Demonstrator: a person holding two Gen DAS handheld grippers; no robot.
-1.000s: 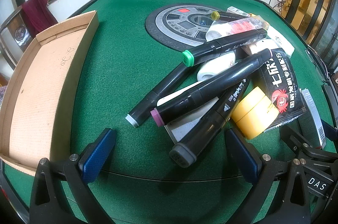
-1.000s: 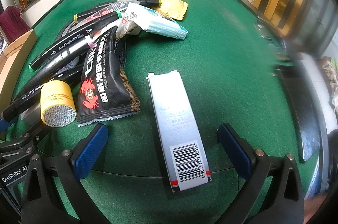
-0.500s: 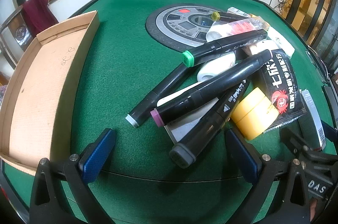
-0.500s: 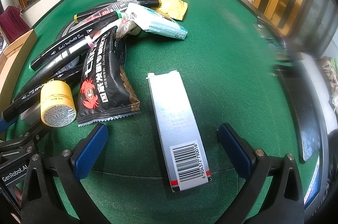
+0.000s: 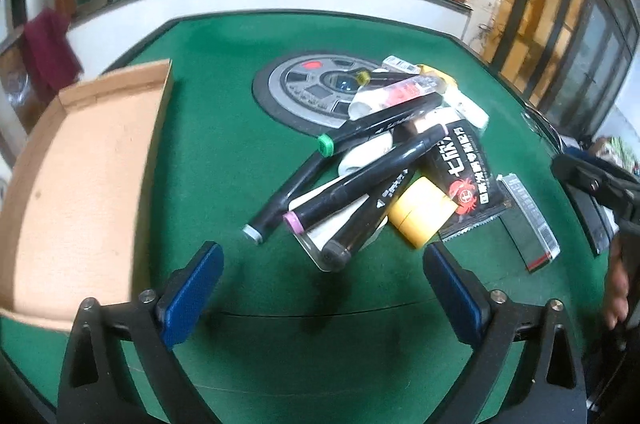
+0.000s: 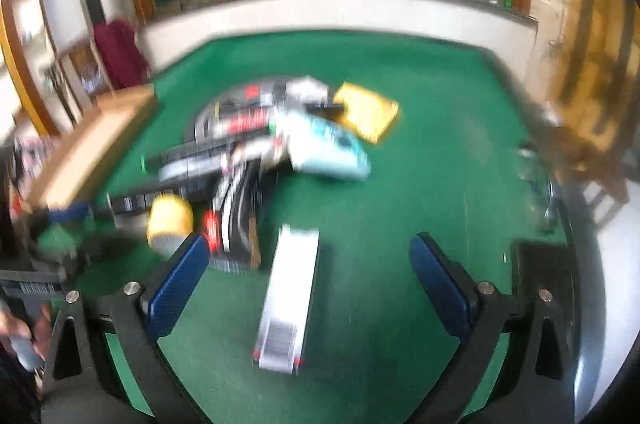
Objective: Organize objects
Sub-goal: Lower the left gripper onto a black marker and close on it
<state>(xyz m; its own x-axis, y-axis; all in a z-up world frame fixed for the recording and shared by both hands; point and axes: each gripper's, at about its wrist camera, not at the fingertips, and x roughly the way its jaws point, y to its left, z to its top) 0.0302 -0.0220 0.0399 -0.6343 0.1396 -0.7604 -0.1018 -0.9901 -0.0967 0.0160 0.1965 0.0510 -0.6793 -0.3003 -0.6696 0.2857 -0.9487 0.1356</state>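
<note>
A pile lies on the green table: several black markers point(image 5: 352, 176), a yellow tape roll point(image 5: 422, 218), a black crab snack packet point(image 5: 464, 176) and a silver box point(image 5: 528, 220). My left gripper point(image 5: 320, 288) is open and empty, raised above the table just short of the pile. My right gripper point(image 6: 308, 288) is open and empty, raised above the silver box point(image 6: 288, 300). The right wrist view is blurred; the tape roll point(image 6: 170, 220), a light blue pack point(image 6: 332, 148) and a yellow packet point(image 6: 368, 112) show there.
An open cardboard box point(image 5: 80, 176) stands at the left of the table. A round grey control panel point(image 5: 316, 92) is set in the table's middle, partly under the pile. Windows and a white wall lie beyond the far edge.
Both grippers have lifted and pulled back from the table, so the pile and silver box look smaller and farther away. The right wrist view is now motion-blurred. The objects have not moved.
</note>
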